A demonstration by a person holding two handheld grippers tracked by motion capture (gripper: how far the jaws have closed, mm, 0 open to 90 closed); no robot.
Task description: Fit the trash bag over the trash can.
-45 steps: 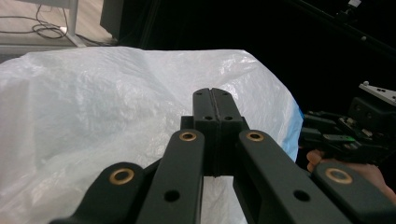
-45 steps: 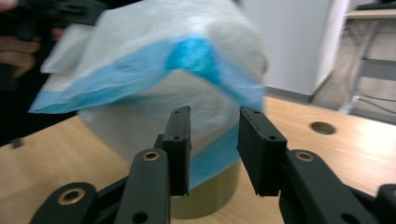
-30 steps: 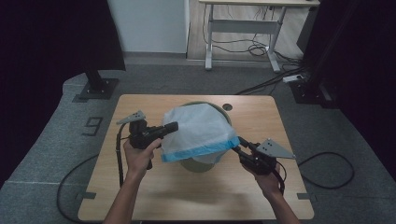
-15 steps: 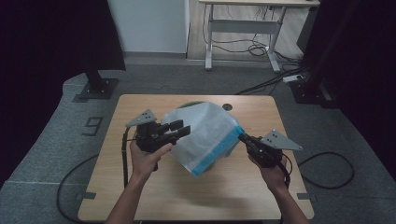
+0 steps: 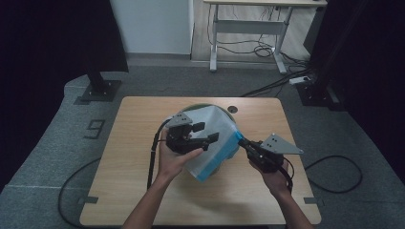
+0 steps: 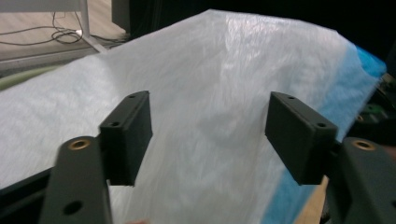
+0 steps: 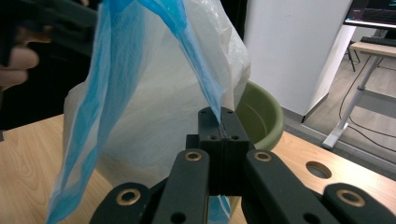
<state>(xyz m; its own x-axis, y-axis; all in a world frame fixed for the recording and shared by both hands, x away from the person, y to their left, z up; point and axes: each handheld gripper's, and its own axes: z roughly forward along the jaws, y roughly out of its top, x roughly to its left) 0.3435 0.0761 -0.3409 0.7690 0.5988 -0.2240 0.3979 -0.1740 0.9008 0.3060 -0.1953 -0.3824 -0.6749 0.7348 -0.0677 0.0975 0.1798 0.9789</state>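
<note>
**Bag let go on the left, pinched on the right, bin waiting underneath**

On the left, my left gripper (image 5: pixel 200 135) hovers over the plastic bag (image 5: pixel 215 143) with its jaws spread; in the left gripper view the white film (image 6: pixel 210 116) lies beyond the pads (image 6: pixel 128 135), not between them. They have just been opening, and nothing is caught in them. Compared with a second ago, when this gripper sat at the bag's left edge with the sheet stretched flat between both hands, it is now farther toward the middle, over the sheet, and the bag has slumped into a loose drape with its blue hem hanging toward me. I judge I released that edge to take a fresh hold nearer the mouth.

In the middle, the bag hangs above the green bin (image 7: pixel 261 116), whose rim shows behind it on the wooden table (image 5: pixel 133 191).

On the right, my right gripper (image 5: pixel 243 143) has its jaws pressed together on the bag's blue edge (image 7: pixel 205 88), holding it up so the bag stays over the bin. That hand sits about where it did in the earlier frames.
</note>
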